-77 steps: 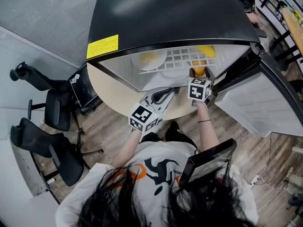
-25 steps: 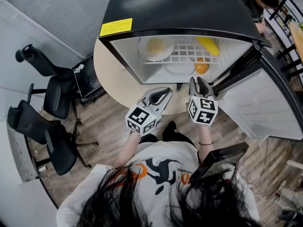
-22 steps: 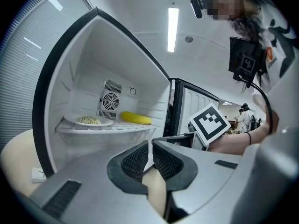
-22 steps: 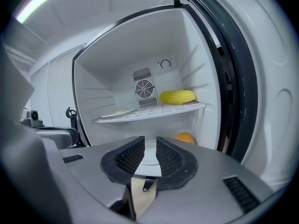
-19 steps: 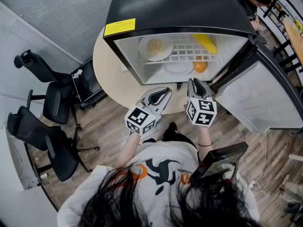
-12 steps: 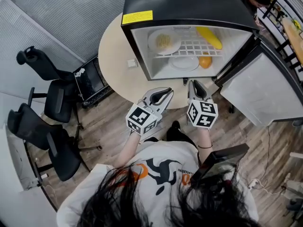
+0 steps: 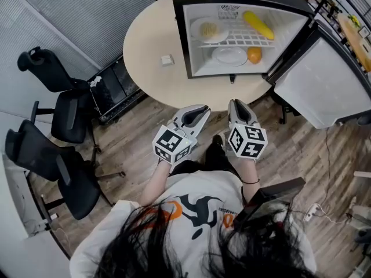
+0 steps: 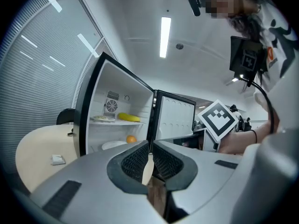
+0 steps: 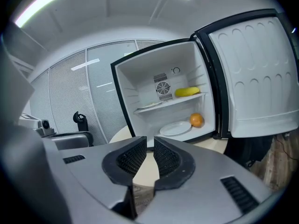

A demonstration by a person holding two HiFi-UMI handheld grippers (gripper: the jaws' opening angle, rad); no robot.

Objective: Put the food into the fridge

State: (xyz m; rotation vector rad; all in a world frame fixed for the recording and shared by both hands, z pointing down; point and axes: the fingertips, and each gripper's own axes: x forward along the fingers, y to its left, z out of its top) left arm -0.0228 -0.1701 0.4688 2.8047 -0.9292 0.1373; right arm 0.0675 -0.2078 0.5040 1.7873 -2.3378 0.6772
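The small black fridge (image 7: 243, 33) stands open on the round table (image 7: 151, 68). Inside, a plate of food (image 7: 210, 30) and a banana (image 7: 259, 25) lie on the wire shelf. Below them are an empty white plate (image 7: 229, 55) and an orange (image 7: 254, 55). My left gripper (image 7: 200, 111) and right gripper (image 7: 236, 105) are side by side in front of the table, well short of the fridge. Both are shut with nothing between the jaws. The right gripper view shows the orange (image 9: 196, 120) and banana (image 9: 187, 92) beyond its closed jaws.
The fridge door (image 7: 316, 91) hangs open to the right. Two black office chairs (image 7: 64, 126) stand at the left. A small white object (image 7: 167, 59) lies on the table beside the fridge. A cable and plug strip (image 7: 316, 210) lie on the wood floor at the right.
The orange that my right gripper carried into the fridge now lies on its floor. Both grippers have drawn back from the fridge, which sits farther away. The right jaws have closed.
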